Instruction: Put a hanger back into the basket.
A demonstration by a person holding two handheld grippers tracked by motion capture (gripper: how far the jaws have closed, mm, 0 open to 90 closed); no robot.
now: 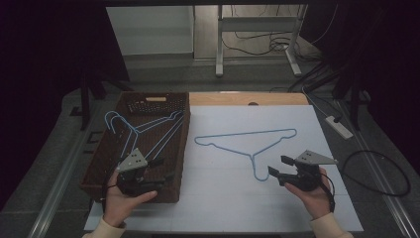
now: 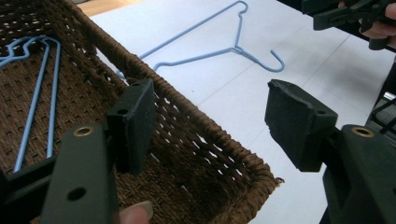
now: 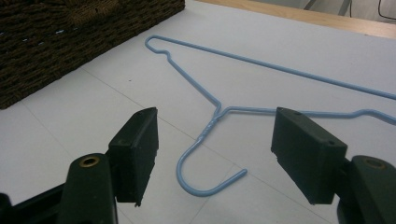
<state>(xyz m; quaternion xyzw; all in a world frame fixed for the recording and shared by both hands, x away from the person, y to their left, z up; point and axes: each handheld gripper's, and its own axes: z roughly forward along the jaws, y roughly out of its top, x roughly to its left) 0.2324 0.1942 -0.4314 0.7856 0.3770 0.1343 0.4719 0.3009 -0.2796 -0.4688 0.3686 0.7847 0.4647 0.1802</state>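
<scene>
High view: a blue wire hanger [image 1: 247, 141] lies flat on the white table sheet [image 1: 223, 208], hook toward the person, wide bar away. It sits between the wicker basket [image 1: 99, 163] on the left and the right gripper [image 1: 278, 167] on the right. Hook end lies just beside the right gripper's jaw tips, not touching.

Right gripper view: hanger [image 3: 212, 119] lies ahead of the jaws, its hook curl low in the gap between them, on the sheet and apart from both pads. Jaws are spread wide, nothing gripped. The person's right hand [image 1: 309, 193] holds the gripper body low on the sheet, grey plate on top.

The basket is dark brown, woven, rectangular, resting partly on the sheet's left edge. Inside it lie more blue hangers [image 1: 143, 130], stacked at an angle, hooks toward the basket's far left corner. A small pale label shows on the far wall.

Left gripper [image 1: 162, 168] hangs over the basket's near end, held by the left hand [image 1: 121, 198]. Left gripper view: jaws spread wide, released, the basket rim [image 2: 196, 121] running between them, the hangers in the basket [image 2: 35, 93] off to the left, the table hanger [image 2: 219, 44] beyond.

Bare wooden table edge [image 1: 277, 98] shows past the sheet. A white power strip [image 1: 339, 126] and cables lie on the floor at right.
</scene>
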